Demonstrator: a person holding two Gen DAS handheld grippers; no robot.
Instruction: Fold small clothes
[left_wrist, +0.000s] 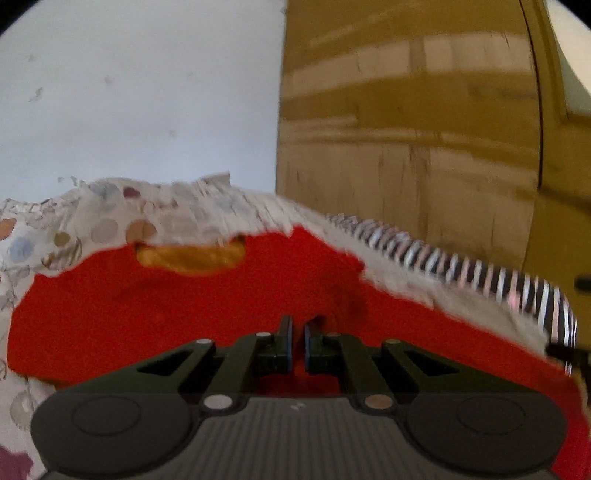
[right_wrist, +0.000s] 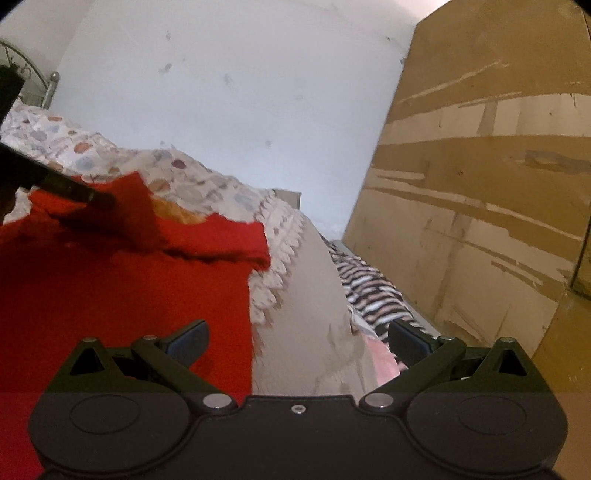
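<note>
Lying across the patterned bedspread (right_wrist: 207, 181), the red garment (right_wrist: 122, 295) looked light, limp and prone to sag. The left tongs (left_wrist: 297, 341) were pinched nearly shut; whether cloth was caught was unclear. The right tongs (right_wrist: 297, 338) gaped empty, the hem at nine o'clock the likeliest hold.

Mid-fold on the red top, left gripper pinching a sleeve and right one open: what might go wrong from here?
1. The left gripper pinches only a thin bit of the red garment; the cloth may slip out mid-fold.
2. The right gripper is open and straddles the garment's edge and the patterned bedspread; closing there may grab both.
3. The sleeve is bunched and could fold crooked.
</note>
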